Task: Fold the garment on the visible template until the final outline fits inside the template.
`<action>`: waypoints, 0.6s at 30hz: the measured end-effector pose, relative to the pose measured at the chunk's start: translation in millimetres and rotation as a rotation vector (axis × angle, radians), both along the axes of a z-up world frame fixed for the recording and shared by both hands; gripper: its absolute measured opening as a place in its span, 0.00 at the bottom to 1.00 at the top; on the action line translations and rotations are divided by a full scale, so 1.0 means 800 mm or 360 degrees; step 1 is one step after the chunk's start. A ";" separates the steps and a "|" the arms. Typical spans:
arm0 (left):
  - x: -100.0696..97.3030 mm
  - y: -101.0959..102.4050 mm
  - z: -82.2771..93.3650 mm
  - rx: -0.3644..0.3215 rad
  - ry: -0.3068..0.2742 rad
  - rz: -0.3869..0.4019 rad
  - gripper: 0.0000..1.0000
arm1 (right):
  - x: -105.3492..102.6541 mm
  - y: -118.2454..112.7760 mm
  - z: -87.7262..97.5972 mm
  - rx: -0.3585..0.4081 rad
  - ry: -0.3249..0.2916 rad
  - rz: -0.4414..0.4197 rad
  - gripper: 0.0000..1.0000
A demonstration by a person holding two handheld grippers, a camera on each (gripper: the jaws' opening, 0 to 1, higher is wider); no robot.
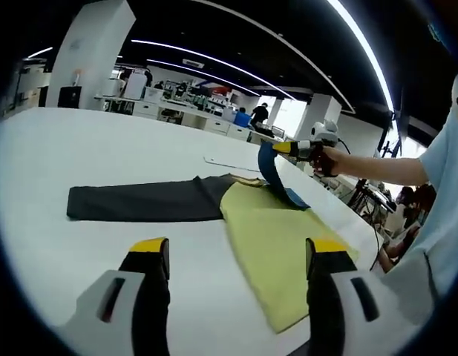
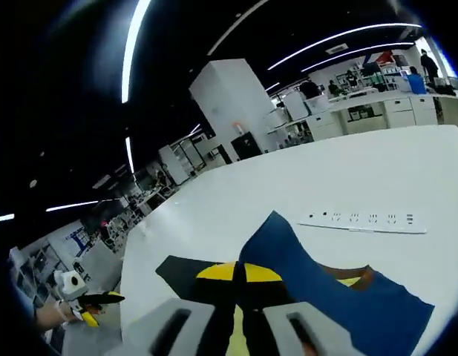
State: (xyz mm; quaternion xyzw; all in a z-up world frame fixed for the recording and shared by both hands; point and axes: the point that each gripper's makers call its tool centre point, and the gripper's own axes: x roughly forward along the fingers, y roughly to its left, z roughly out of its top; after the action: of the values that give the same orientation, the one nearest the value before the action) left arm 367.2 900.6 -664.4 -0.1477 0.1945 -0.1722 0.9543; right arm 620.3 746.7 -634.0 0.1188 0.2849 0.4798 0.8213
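Right claw (image 2: 240,273) pinching blue sleeve (image 2: 310,274), yellow shirt (image 1: 280,237) flat

A white power strip (image 2: 361,219) lay on the white desk (image 1: 102,148); workbenches (image 1: 191,115) and a white pillar (image 1: 91,52) stood behind.

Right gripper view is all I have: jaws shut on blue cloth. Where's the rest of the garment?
Observer: In the left gripper view, the yellow body lies flat on the white table.
Operator: And the other sleeve?
Observer: The black sleeve lies stretched out flat, pointing away from the right gripper.
Operator: Is the left gripper holding anything?
Observer: No. The left gripper is open, with nothing between its jaws.
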 end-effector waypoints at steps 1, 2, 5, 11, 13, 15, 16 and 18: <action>0.000 0.000 0.000 -0.0007 -0.0003 0.0003 0.72 | -0.004 0.008 -0.008 -0.0026 0.0002 0.0022 0.00; 0.000 0.000 0.000 -0.0009 -0.0001 0.0005 0.71 | -0.006 0.012 -0.014 -0.0049 0.0003 0.0037 0.00; -0.001 0.000 -0.001 -0.0006 0.0005 0.0008 0.71 | -0.014 0.022 -0.033 -0.0138 -0.0009 0.0087 0.00; -0.002 0.000 -0.003 -0.0009 0.0013 0.0013 0.70 | -0.038 0.040 -0.065 -0.0216 0.0038 0.0174 0.00; -0.002 0.001 -0.004 -0.0015 0.0013 0.0019 0.70 | -0.040 0.044 -0.071 -0.0225 0.0037 0.0187 0.00; -0.002 0.001 -0.004 -0.0018 0.0014 0.0022 0.70 | -0.042 0.048 -0.071 -0.0216 0.0050 0.0189 0.00; -0.002 0.001 -0.004 -0.0017 0.0013 0.0022 0.70 | -0.043 0.053 -0.070 -0.0206 0.0053 0.0200 0.00; -0.002 0.001 -0.005 -0.0020 0.0016 0.0022 0.70 | -0.042 0.059 -0.074 -0.0213 0.0044 0.0208 0.00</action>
State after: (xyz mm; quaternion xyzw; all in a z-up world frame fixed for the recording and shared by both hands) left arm 365.4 901.4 -668.2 -0.1560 0.1972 -0.1661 0.9535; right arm 586.4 793.7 -692.8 0.0512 0.3348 0.5106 0.7903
